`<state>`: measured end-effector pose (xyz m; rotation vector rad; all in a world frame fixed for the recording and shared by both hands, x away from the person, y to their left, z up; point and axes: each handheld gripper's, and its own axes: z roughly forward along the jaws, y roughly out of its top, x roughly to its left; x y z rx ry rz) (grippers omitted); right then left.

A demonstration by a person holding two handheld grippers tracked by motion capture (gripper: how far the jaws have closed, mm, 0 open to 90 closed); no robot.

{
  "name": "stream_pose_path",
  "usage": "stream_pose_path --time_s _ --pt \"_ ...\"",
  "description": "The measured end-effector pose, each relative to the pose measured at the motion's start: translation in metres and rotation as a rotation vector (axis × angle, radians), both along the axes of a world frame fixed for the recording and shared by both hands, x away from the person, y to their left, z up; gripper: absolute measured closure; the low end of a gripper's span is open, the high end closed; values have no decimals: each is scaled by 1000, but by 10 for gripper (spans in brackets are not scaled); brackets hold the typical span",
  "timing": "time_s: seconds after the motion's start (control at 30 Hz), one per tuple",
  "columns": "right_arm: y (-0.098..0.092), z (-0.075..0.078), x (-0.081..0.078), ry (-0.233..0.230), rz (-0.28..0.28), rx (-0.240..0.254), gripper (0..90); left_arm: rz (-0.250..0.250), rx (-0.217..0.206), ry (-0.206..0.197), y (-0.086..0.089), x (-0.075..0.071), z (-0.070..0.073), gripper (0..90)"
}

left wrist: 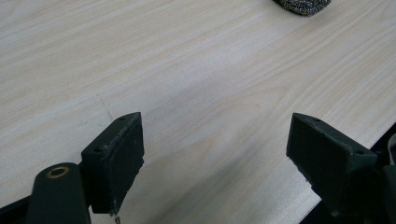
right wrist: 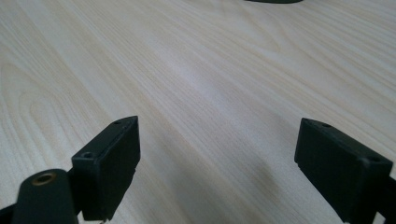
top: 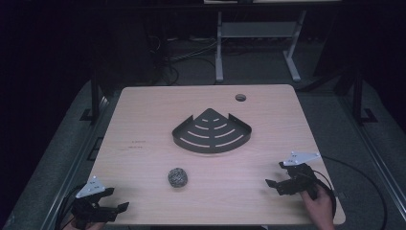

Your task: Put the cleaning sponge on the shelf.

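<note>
Dark surroundings close in on a pale wood-grain table [top: 143, 124], with desk legs and loose cables dim on the floor behind it. Starting at my left, the left gripper [top: 109, 203] sits low over the near-left corner, its jaws spread wide with bare wood between them in the left gripper view [left wrist: 212, 154]; I read that as a waiting pose, held off to the side so the middle of the table stays free. Next across lies the steel wool ball [top: 177, 177], alone on the near half of the table and a little left of centre, its speckled edge just peeking into the top of the left gripper view [left wrist: 302, 5]. It is well apart from both grippers, though somewhat nearer the left one, so I would judge that hand the likelier to fetch it. Behind it and slightly right stands the black corner caddy [top: 212, 132], a fan-shaped slotted tray with a low rim, flat on the table and empty; it looks set there as the place the ball belongs. A small round cable hole [top: 240, 97] sits beyond it near the far edge. At my right, the right gripper [top: 276, 176] rests near the near-right corner with a hand [top: 320, 207] behind it, jaws likewise spread on nothing [right wrist: 217, 158], angled inward toward the centre.
</note>
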<state>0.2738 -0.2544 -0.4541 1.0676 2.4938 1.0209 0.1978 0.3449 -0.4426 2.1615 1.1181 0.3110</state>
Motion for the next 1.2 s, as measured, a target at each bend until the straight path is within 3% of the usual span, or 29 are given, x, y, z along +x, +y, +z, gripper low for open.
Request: stream_pose_path --time_s 0.7,1.2 --pt "2 2 -1 -3 -1 3 139 -39 16 4 -16 4 7 183" --pt "1 3 -1 -13 -1 11 138 -111 36 2 -47 18 18 184"
